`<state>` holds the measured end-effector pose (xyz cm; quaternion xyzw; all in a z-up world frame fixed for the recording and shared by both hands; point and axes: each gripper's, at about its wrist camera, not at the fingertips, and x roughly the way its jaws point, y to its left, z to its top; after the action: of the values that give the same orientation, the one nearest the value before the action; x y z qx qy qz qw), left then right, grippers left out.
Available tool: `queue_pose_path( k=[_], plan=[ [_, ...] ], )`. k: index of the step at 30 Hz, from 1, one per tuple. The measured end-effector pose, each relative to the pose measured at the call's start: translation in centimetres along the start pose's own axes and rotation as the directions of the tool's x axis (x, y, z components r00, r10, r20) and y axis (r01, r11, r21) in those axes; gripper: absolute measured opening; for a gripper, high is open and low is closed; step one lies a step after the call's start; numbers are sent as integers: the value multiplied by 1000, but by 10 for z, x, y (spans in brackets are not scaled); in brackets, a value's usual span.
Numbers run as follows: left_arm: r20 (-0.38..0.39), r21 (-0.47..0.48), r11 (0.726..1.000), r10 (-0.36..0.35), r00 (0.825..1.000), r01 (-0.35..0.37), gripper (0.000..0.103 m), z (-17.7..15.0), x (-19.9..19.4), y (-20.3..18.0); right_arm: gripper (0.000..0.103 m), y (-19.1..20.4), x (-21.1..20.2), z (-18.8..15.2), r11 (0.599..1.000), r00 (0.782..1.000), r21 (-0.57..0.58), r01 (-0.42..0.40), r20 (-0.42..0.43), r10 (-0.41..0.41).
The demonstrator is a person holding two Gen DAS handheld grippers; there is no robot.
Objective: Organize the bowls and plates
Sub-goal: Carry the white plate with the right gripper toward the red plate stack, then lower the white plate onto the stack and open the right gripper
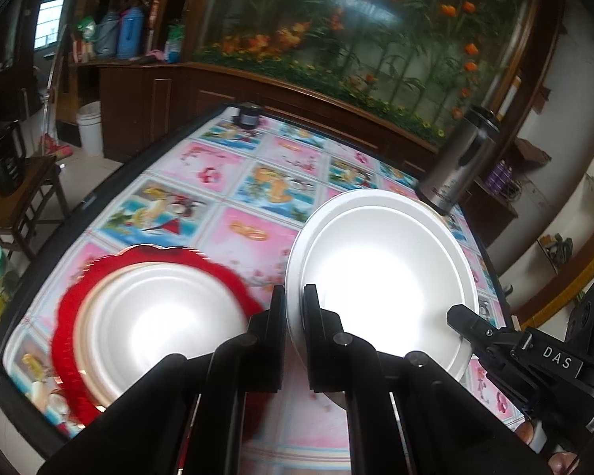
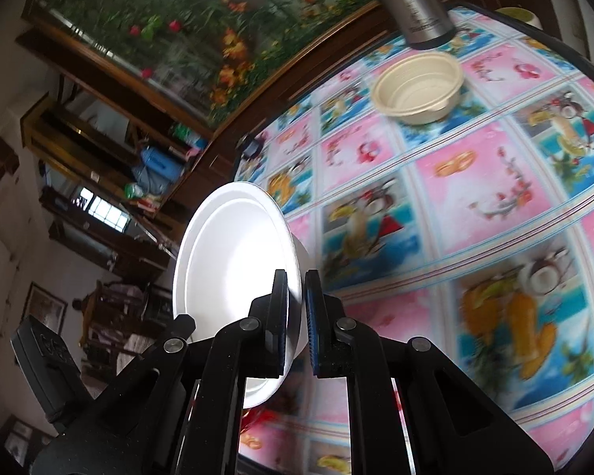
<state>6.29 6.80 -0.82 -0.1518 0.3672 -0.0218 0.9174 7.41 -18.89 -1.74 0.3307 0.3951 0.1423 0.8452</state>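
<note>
Floral tablecloth [image 1: 253, 206] under gripped white bowl [image 1: 380, 273]

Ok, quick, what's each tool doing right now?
Left tool: shut on the white bowl rim.
Right tool: shut on the same white bowl's opposite rim.

The white bowl [image 1: 380, 277] [image 2: 237, 273] is seen close ahead of both grippers, from opposite sides, above the table [image 1: 233, 182] [image 2: 455, 206].
</note>
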Motion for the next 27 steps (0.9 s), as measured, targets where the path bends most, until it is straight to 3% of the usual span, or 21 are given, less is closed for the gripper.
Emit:
queue_pose_path(
  k=[10, 27],
  plan=[
    [15, -67, 996, 60, 998, -59, 6, -2, -13, 53, 8, 44, 35, -33, 997, 996, -75, -4, -85, -2],
    [-25, -183, 976, 113, 993, -116, 5, 1, -3, 122, 8, 82, 100, -63, 992, 979, -124, 8, -201, -33]
  ],
)
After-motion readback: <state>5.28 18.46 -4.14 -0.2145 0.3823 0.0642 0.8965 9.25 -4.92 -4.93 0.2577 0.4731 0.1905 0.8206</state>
